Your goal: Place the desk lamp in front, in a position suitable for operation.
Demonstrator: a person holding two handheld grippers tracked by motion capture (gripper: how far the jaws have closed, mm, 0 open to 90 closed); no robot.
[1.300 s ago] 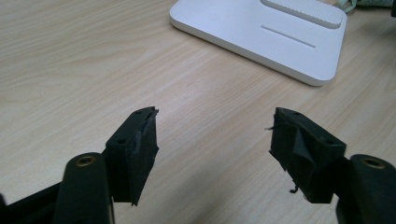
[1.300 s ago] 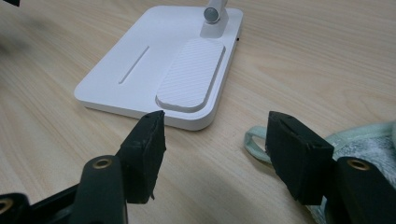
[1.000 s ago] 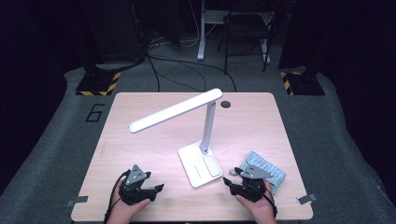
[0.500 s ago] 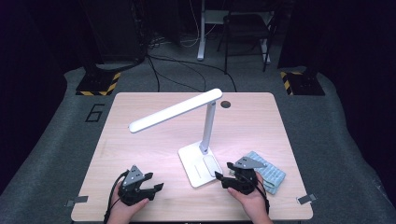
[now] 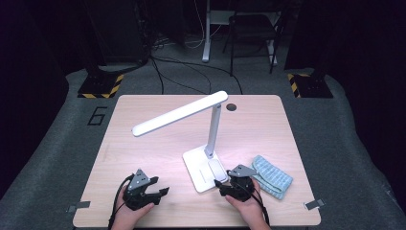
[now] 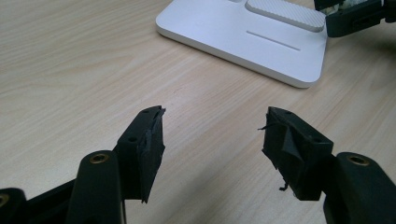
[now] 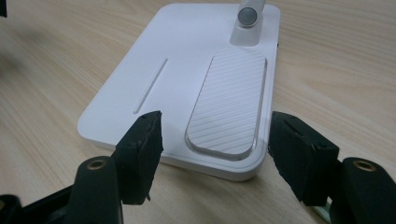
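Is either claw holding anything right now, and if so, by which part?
Nothing is held. The left claw gapes over bare wooden table; the right claw stands open at the white lamp base.

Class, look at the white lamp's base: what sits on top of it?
On the lamp base sit a ribbed grey pad, a thin slot and the upright stem's foot. Whatever lies beneath the base is hidden.

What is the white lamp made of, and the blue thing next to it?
The lamp looks like smooth matte white plastic: even colour, rounded moulded edges, a ribbed pad on its base. The blue cloth looks like soft knitted or woven fabric; it lies limp, with a ridged texture.
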